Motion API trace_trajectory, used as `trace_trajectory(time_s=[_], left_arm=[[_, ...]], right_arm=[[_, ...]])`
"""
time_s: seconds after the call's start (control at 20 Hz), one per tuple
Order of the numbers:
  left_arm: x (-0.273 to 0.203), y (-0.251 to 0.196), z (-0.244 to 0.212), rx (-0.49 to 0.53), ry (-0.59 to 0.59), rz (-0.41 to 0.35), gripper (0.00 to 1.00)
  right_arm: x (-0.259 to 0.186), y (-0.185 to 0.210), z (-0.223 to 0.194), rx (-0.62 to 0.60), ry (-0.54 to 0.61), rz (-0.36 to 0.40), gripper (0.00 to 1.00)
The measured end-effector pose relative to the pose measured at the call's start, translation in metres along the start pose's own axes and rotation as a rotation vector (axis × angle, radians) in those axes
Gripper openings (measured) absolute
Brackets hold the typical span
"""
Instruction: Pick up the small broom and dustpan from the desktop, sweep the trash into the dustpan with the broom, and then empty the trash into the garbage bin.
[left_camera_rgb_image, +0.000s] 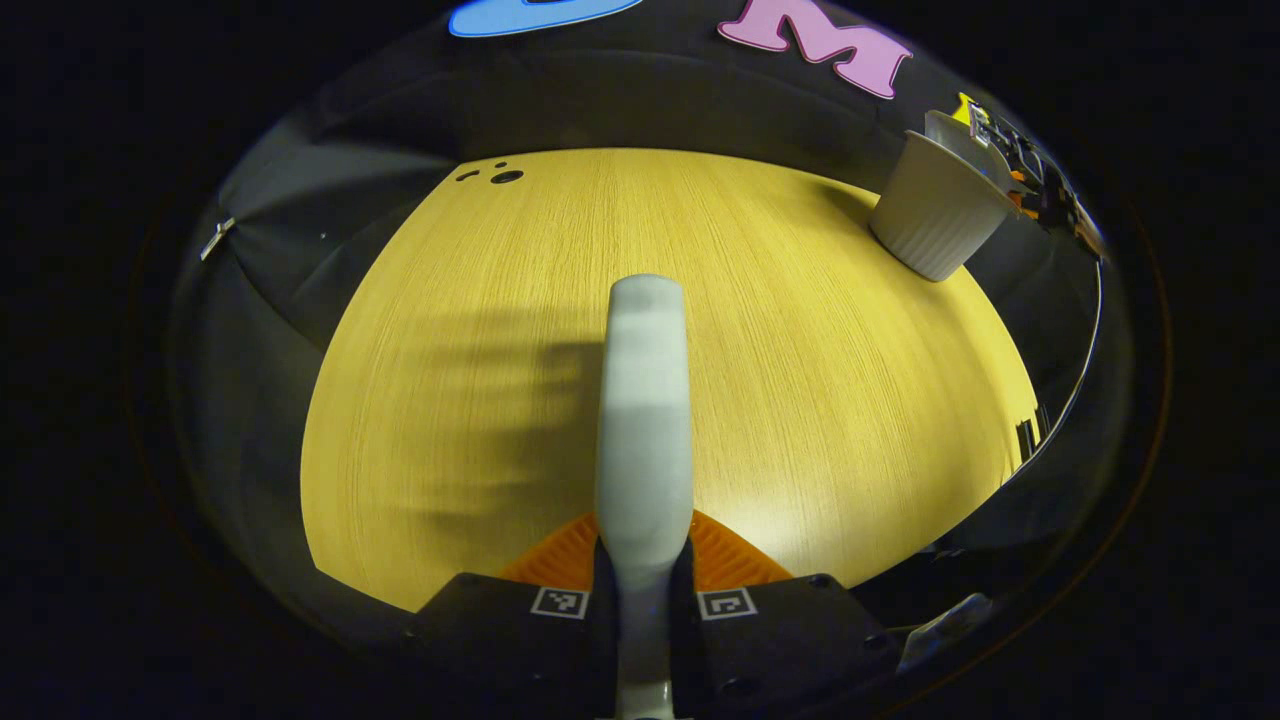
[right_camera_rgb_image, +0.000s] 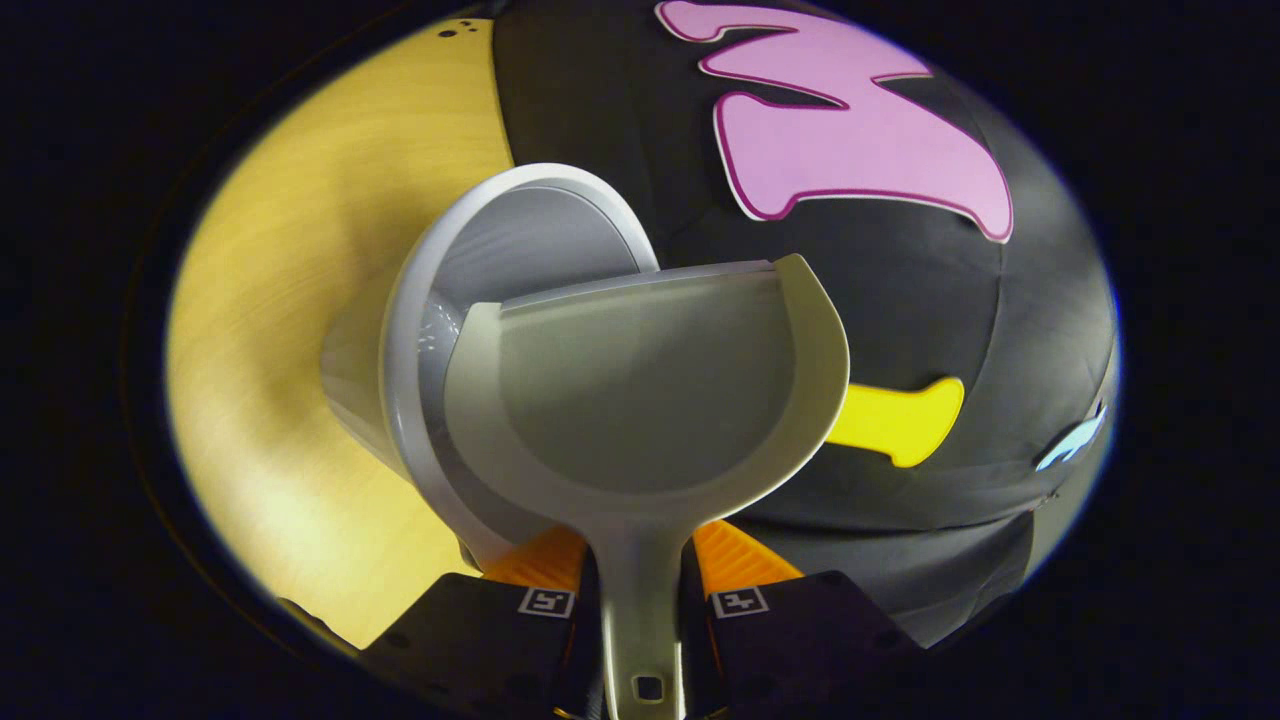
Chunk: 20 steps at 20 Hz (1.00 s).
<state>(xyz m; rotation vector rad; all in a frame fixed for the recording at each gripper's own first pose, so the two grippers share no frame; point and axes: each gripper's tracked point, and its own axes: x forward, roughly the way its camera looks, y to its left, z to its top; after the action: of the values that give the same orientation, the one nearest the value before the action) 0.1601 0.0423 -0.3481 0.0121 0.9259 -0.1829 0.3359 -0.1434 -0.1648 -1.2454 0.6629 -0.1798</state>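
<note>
So the right claw (right_camera_rgb_image: 640, 600) was clenched on the handle of the dustpan (right_camera_rgb_image: 640, 400), both fingers squeezing the narrow stem right where it widens into the scoop. Made sense to me: grabbing that low lets you tip the whole pan by rolling the wrist. The pan was tilted with its open lip over the mouth of the garbage bin (right_camera_rgb_image: 520, 250), lip sitting just past the bin's near rim, which looked like the dumping step. I couldn't spot any trash on the pan's floor, so my guess is it was mostly emptied already. The pan looked like smooth matte plastic, a shallow rounded scoop with a raised wall. The bin was a glossy pale tub with a rolled rim.

The left claw (left_camera_rgb_image: 640, 575) was gripping the broom (left_camera_rgb_image: 645, 400), holding it by the near end so its long pale rounded body stuck out forward over the tabletop (left_camera_rgb_image: 800, 350). Seemed parked there, out of the way. Bristles weren't visible. In that view the bin (left_camera_rgb_image: 935, 215) stood at the far right of the tabletop, ribbed sides, tapering downward. The tabletop was yellowish wood grain.
</note>
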Motion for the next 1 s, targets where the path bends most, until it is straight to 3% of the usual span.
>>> trace_trajectory(time_s=[0.45, 0.7, 1.0], left_arm=[[-0.011, 0.006, 0.009, -0.003, -0.058, 0.019, 0.27], [-0.02, 0.006, 0.005, -0.006, -0.08, 0.009, 0.27], [-0.043, 0.001, -0.009, 0.036, -0.119, 0.025, 0.24]], right_arm=[[-0.021, -0.041, -0.006, 0.385, 0.017, 0.045, 0.35], [-0.062, -0.056, -0.019, 0.542, 0.008, 0.069, 0.35], [-0.111, -0.048, -0.015, 0.864, -0.031, 0.136, 0.34]])
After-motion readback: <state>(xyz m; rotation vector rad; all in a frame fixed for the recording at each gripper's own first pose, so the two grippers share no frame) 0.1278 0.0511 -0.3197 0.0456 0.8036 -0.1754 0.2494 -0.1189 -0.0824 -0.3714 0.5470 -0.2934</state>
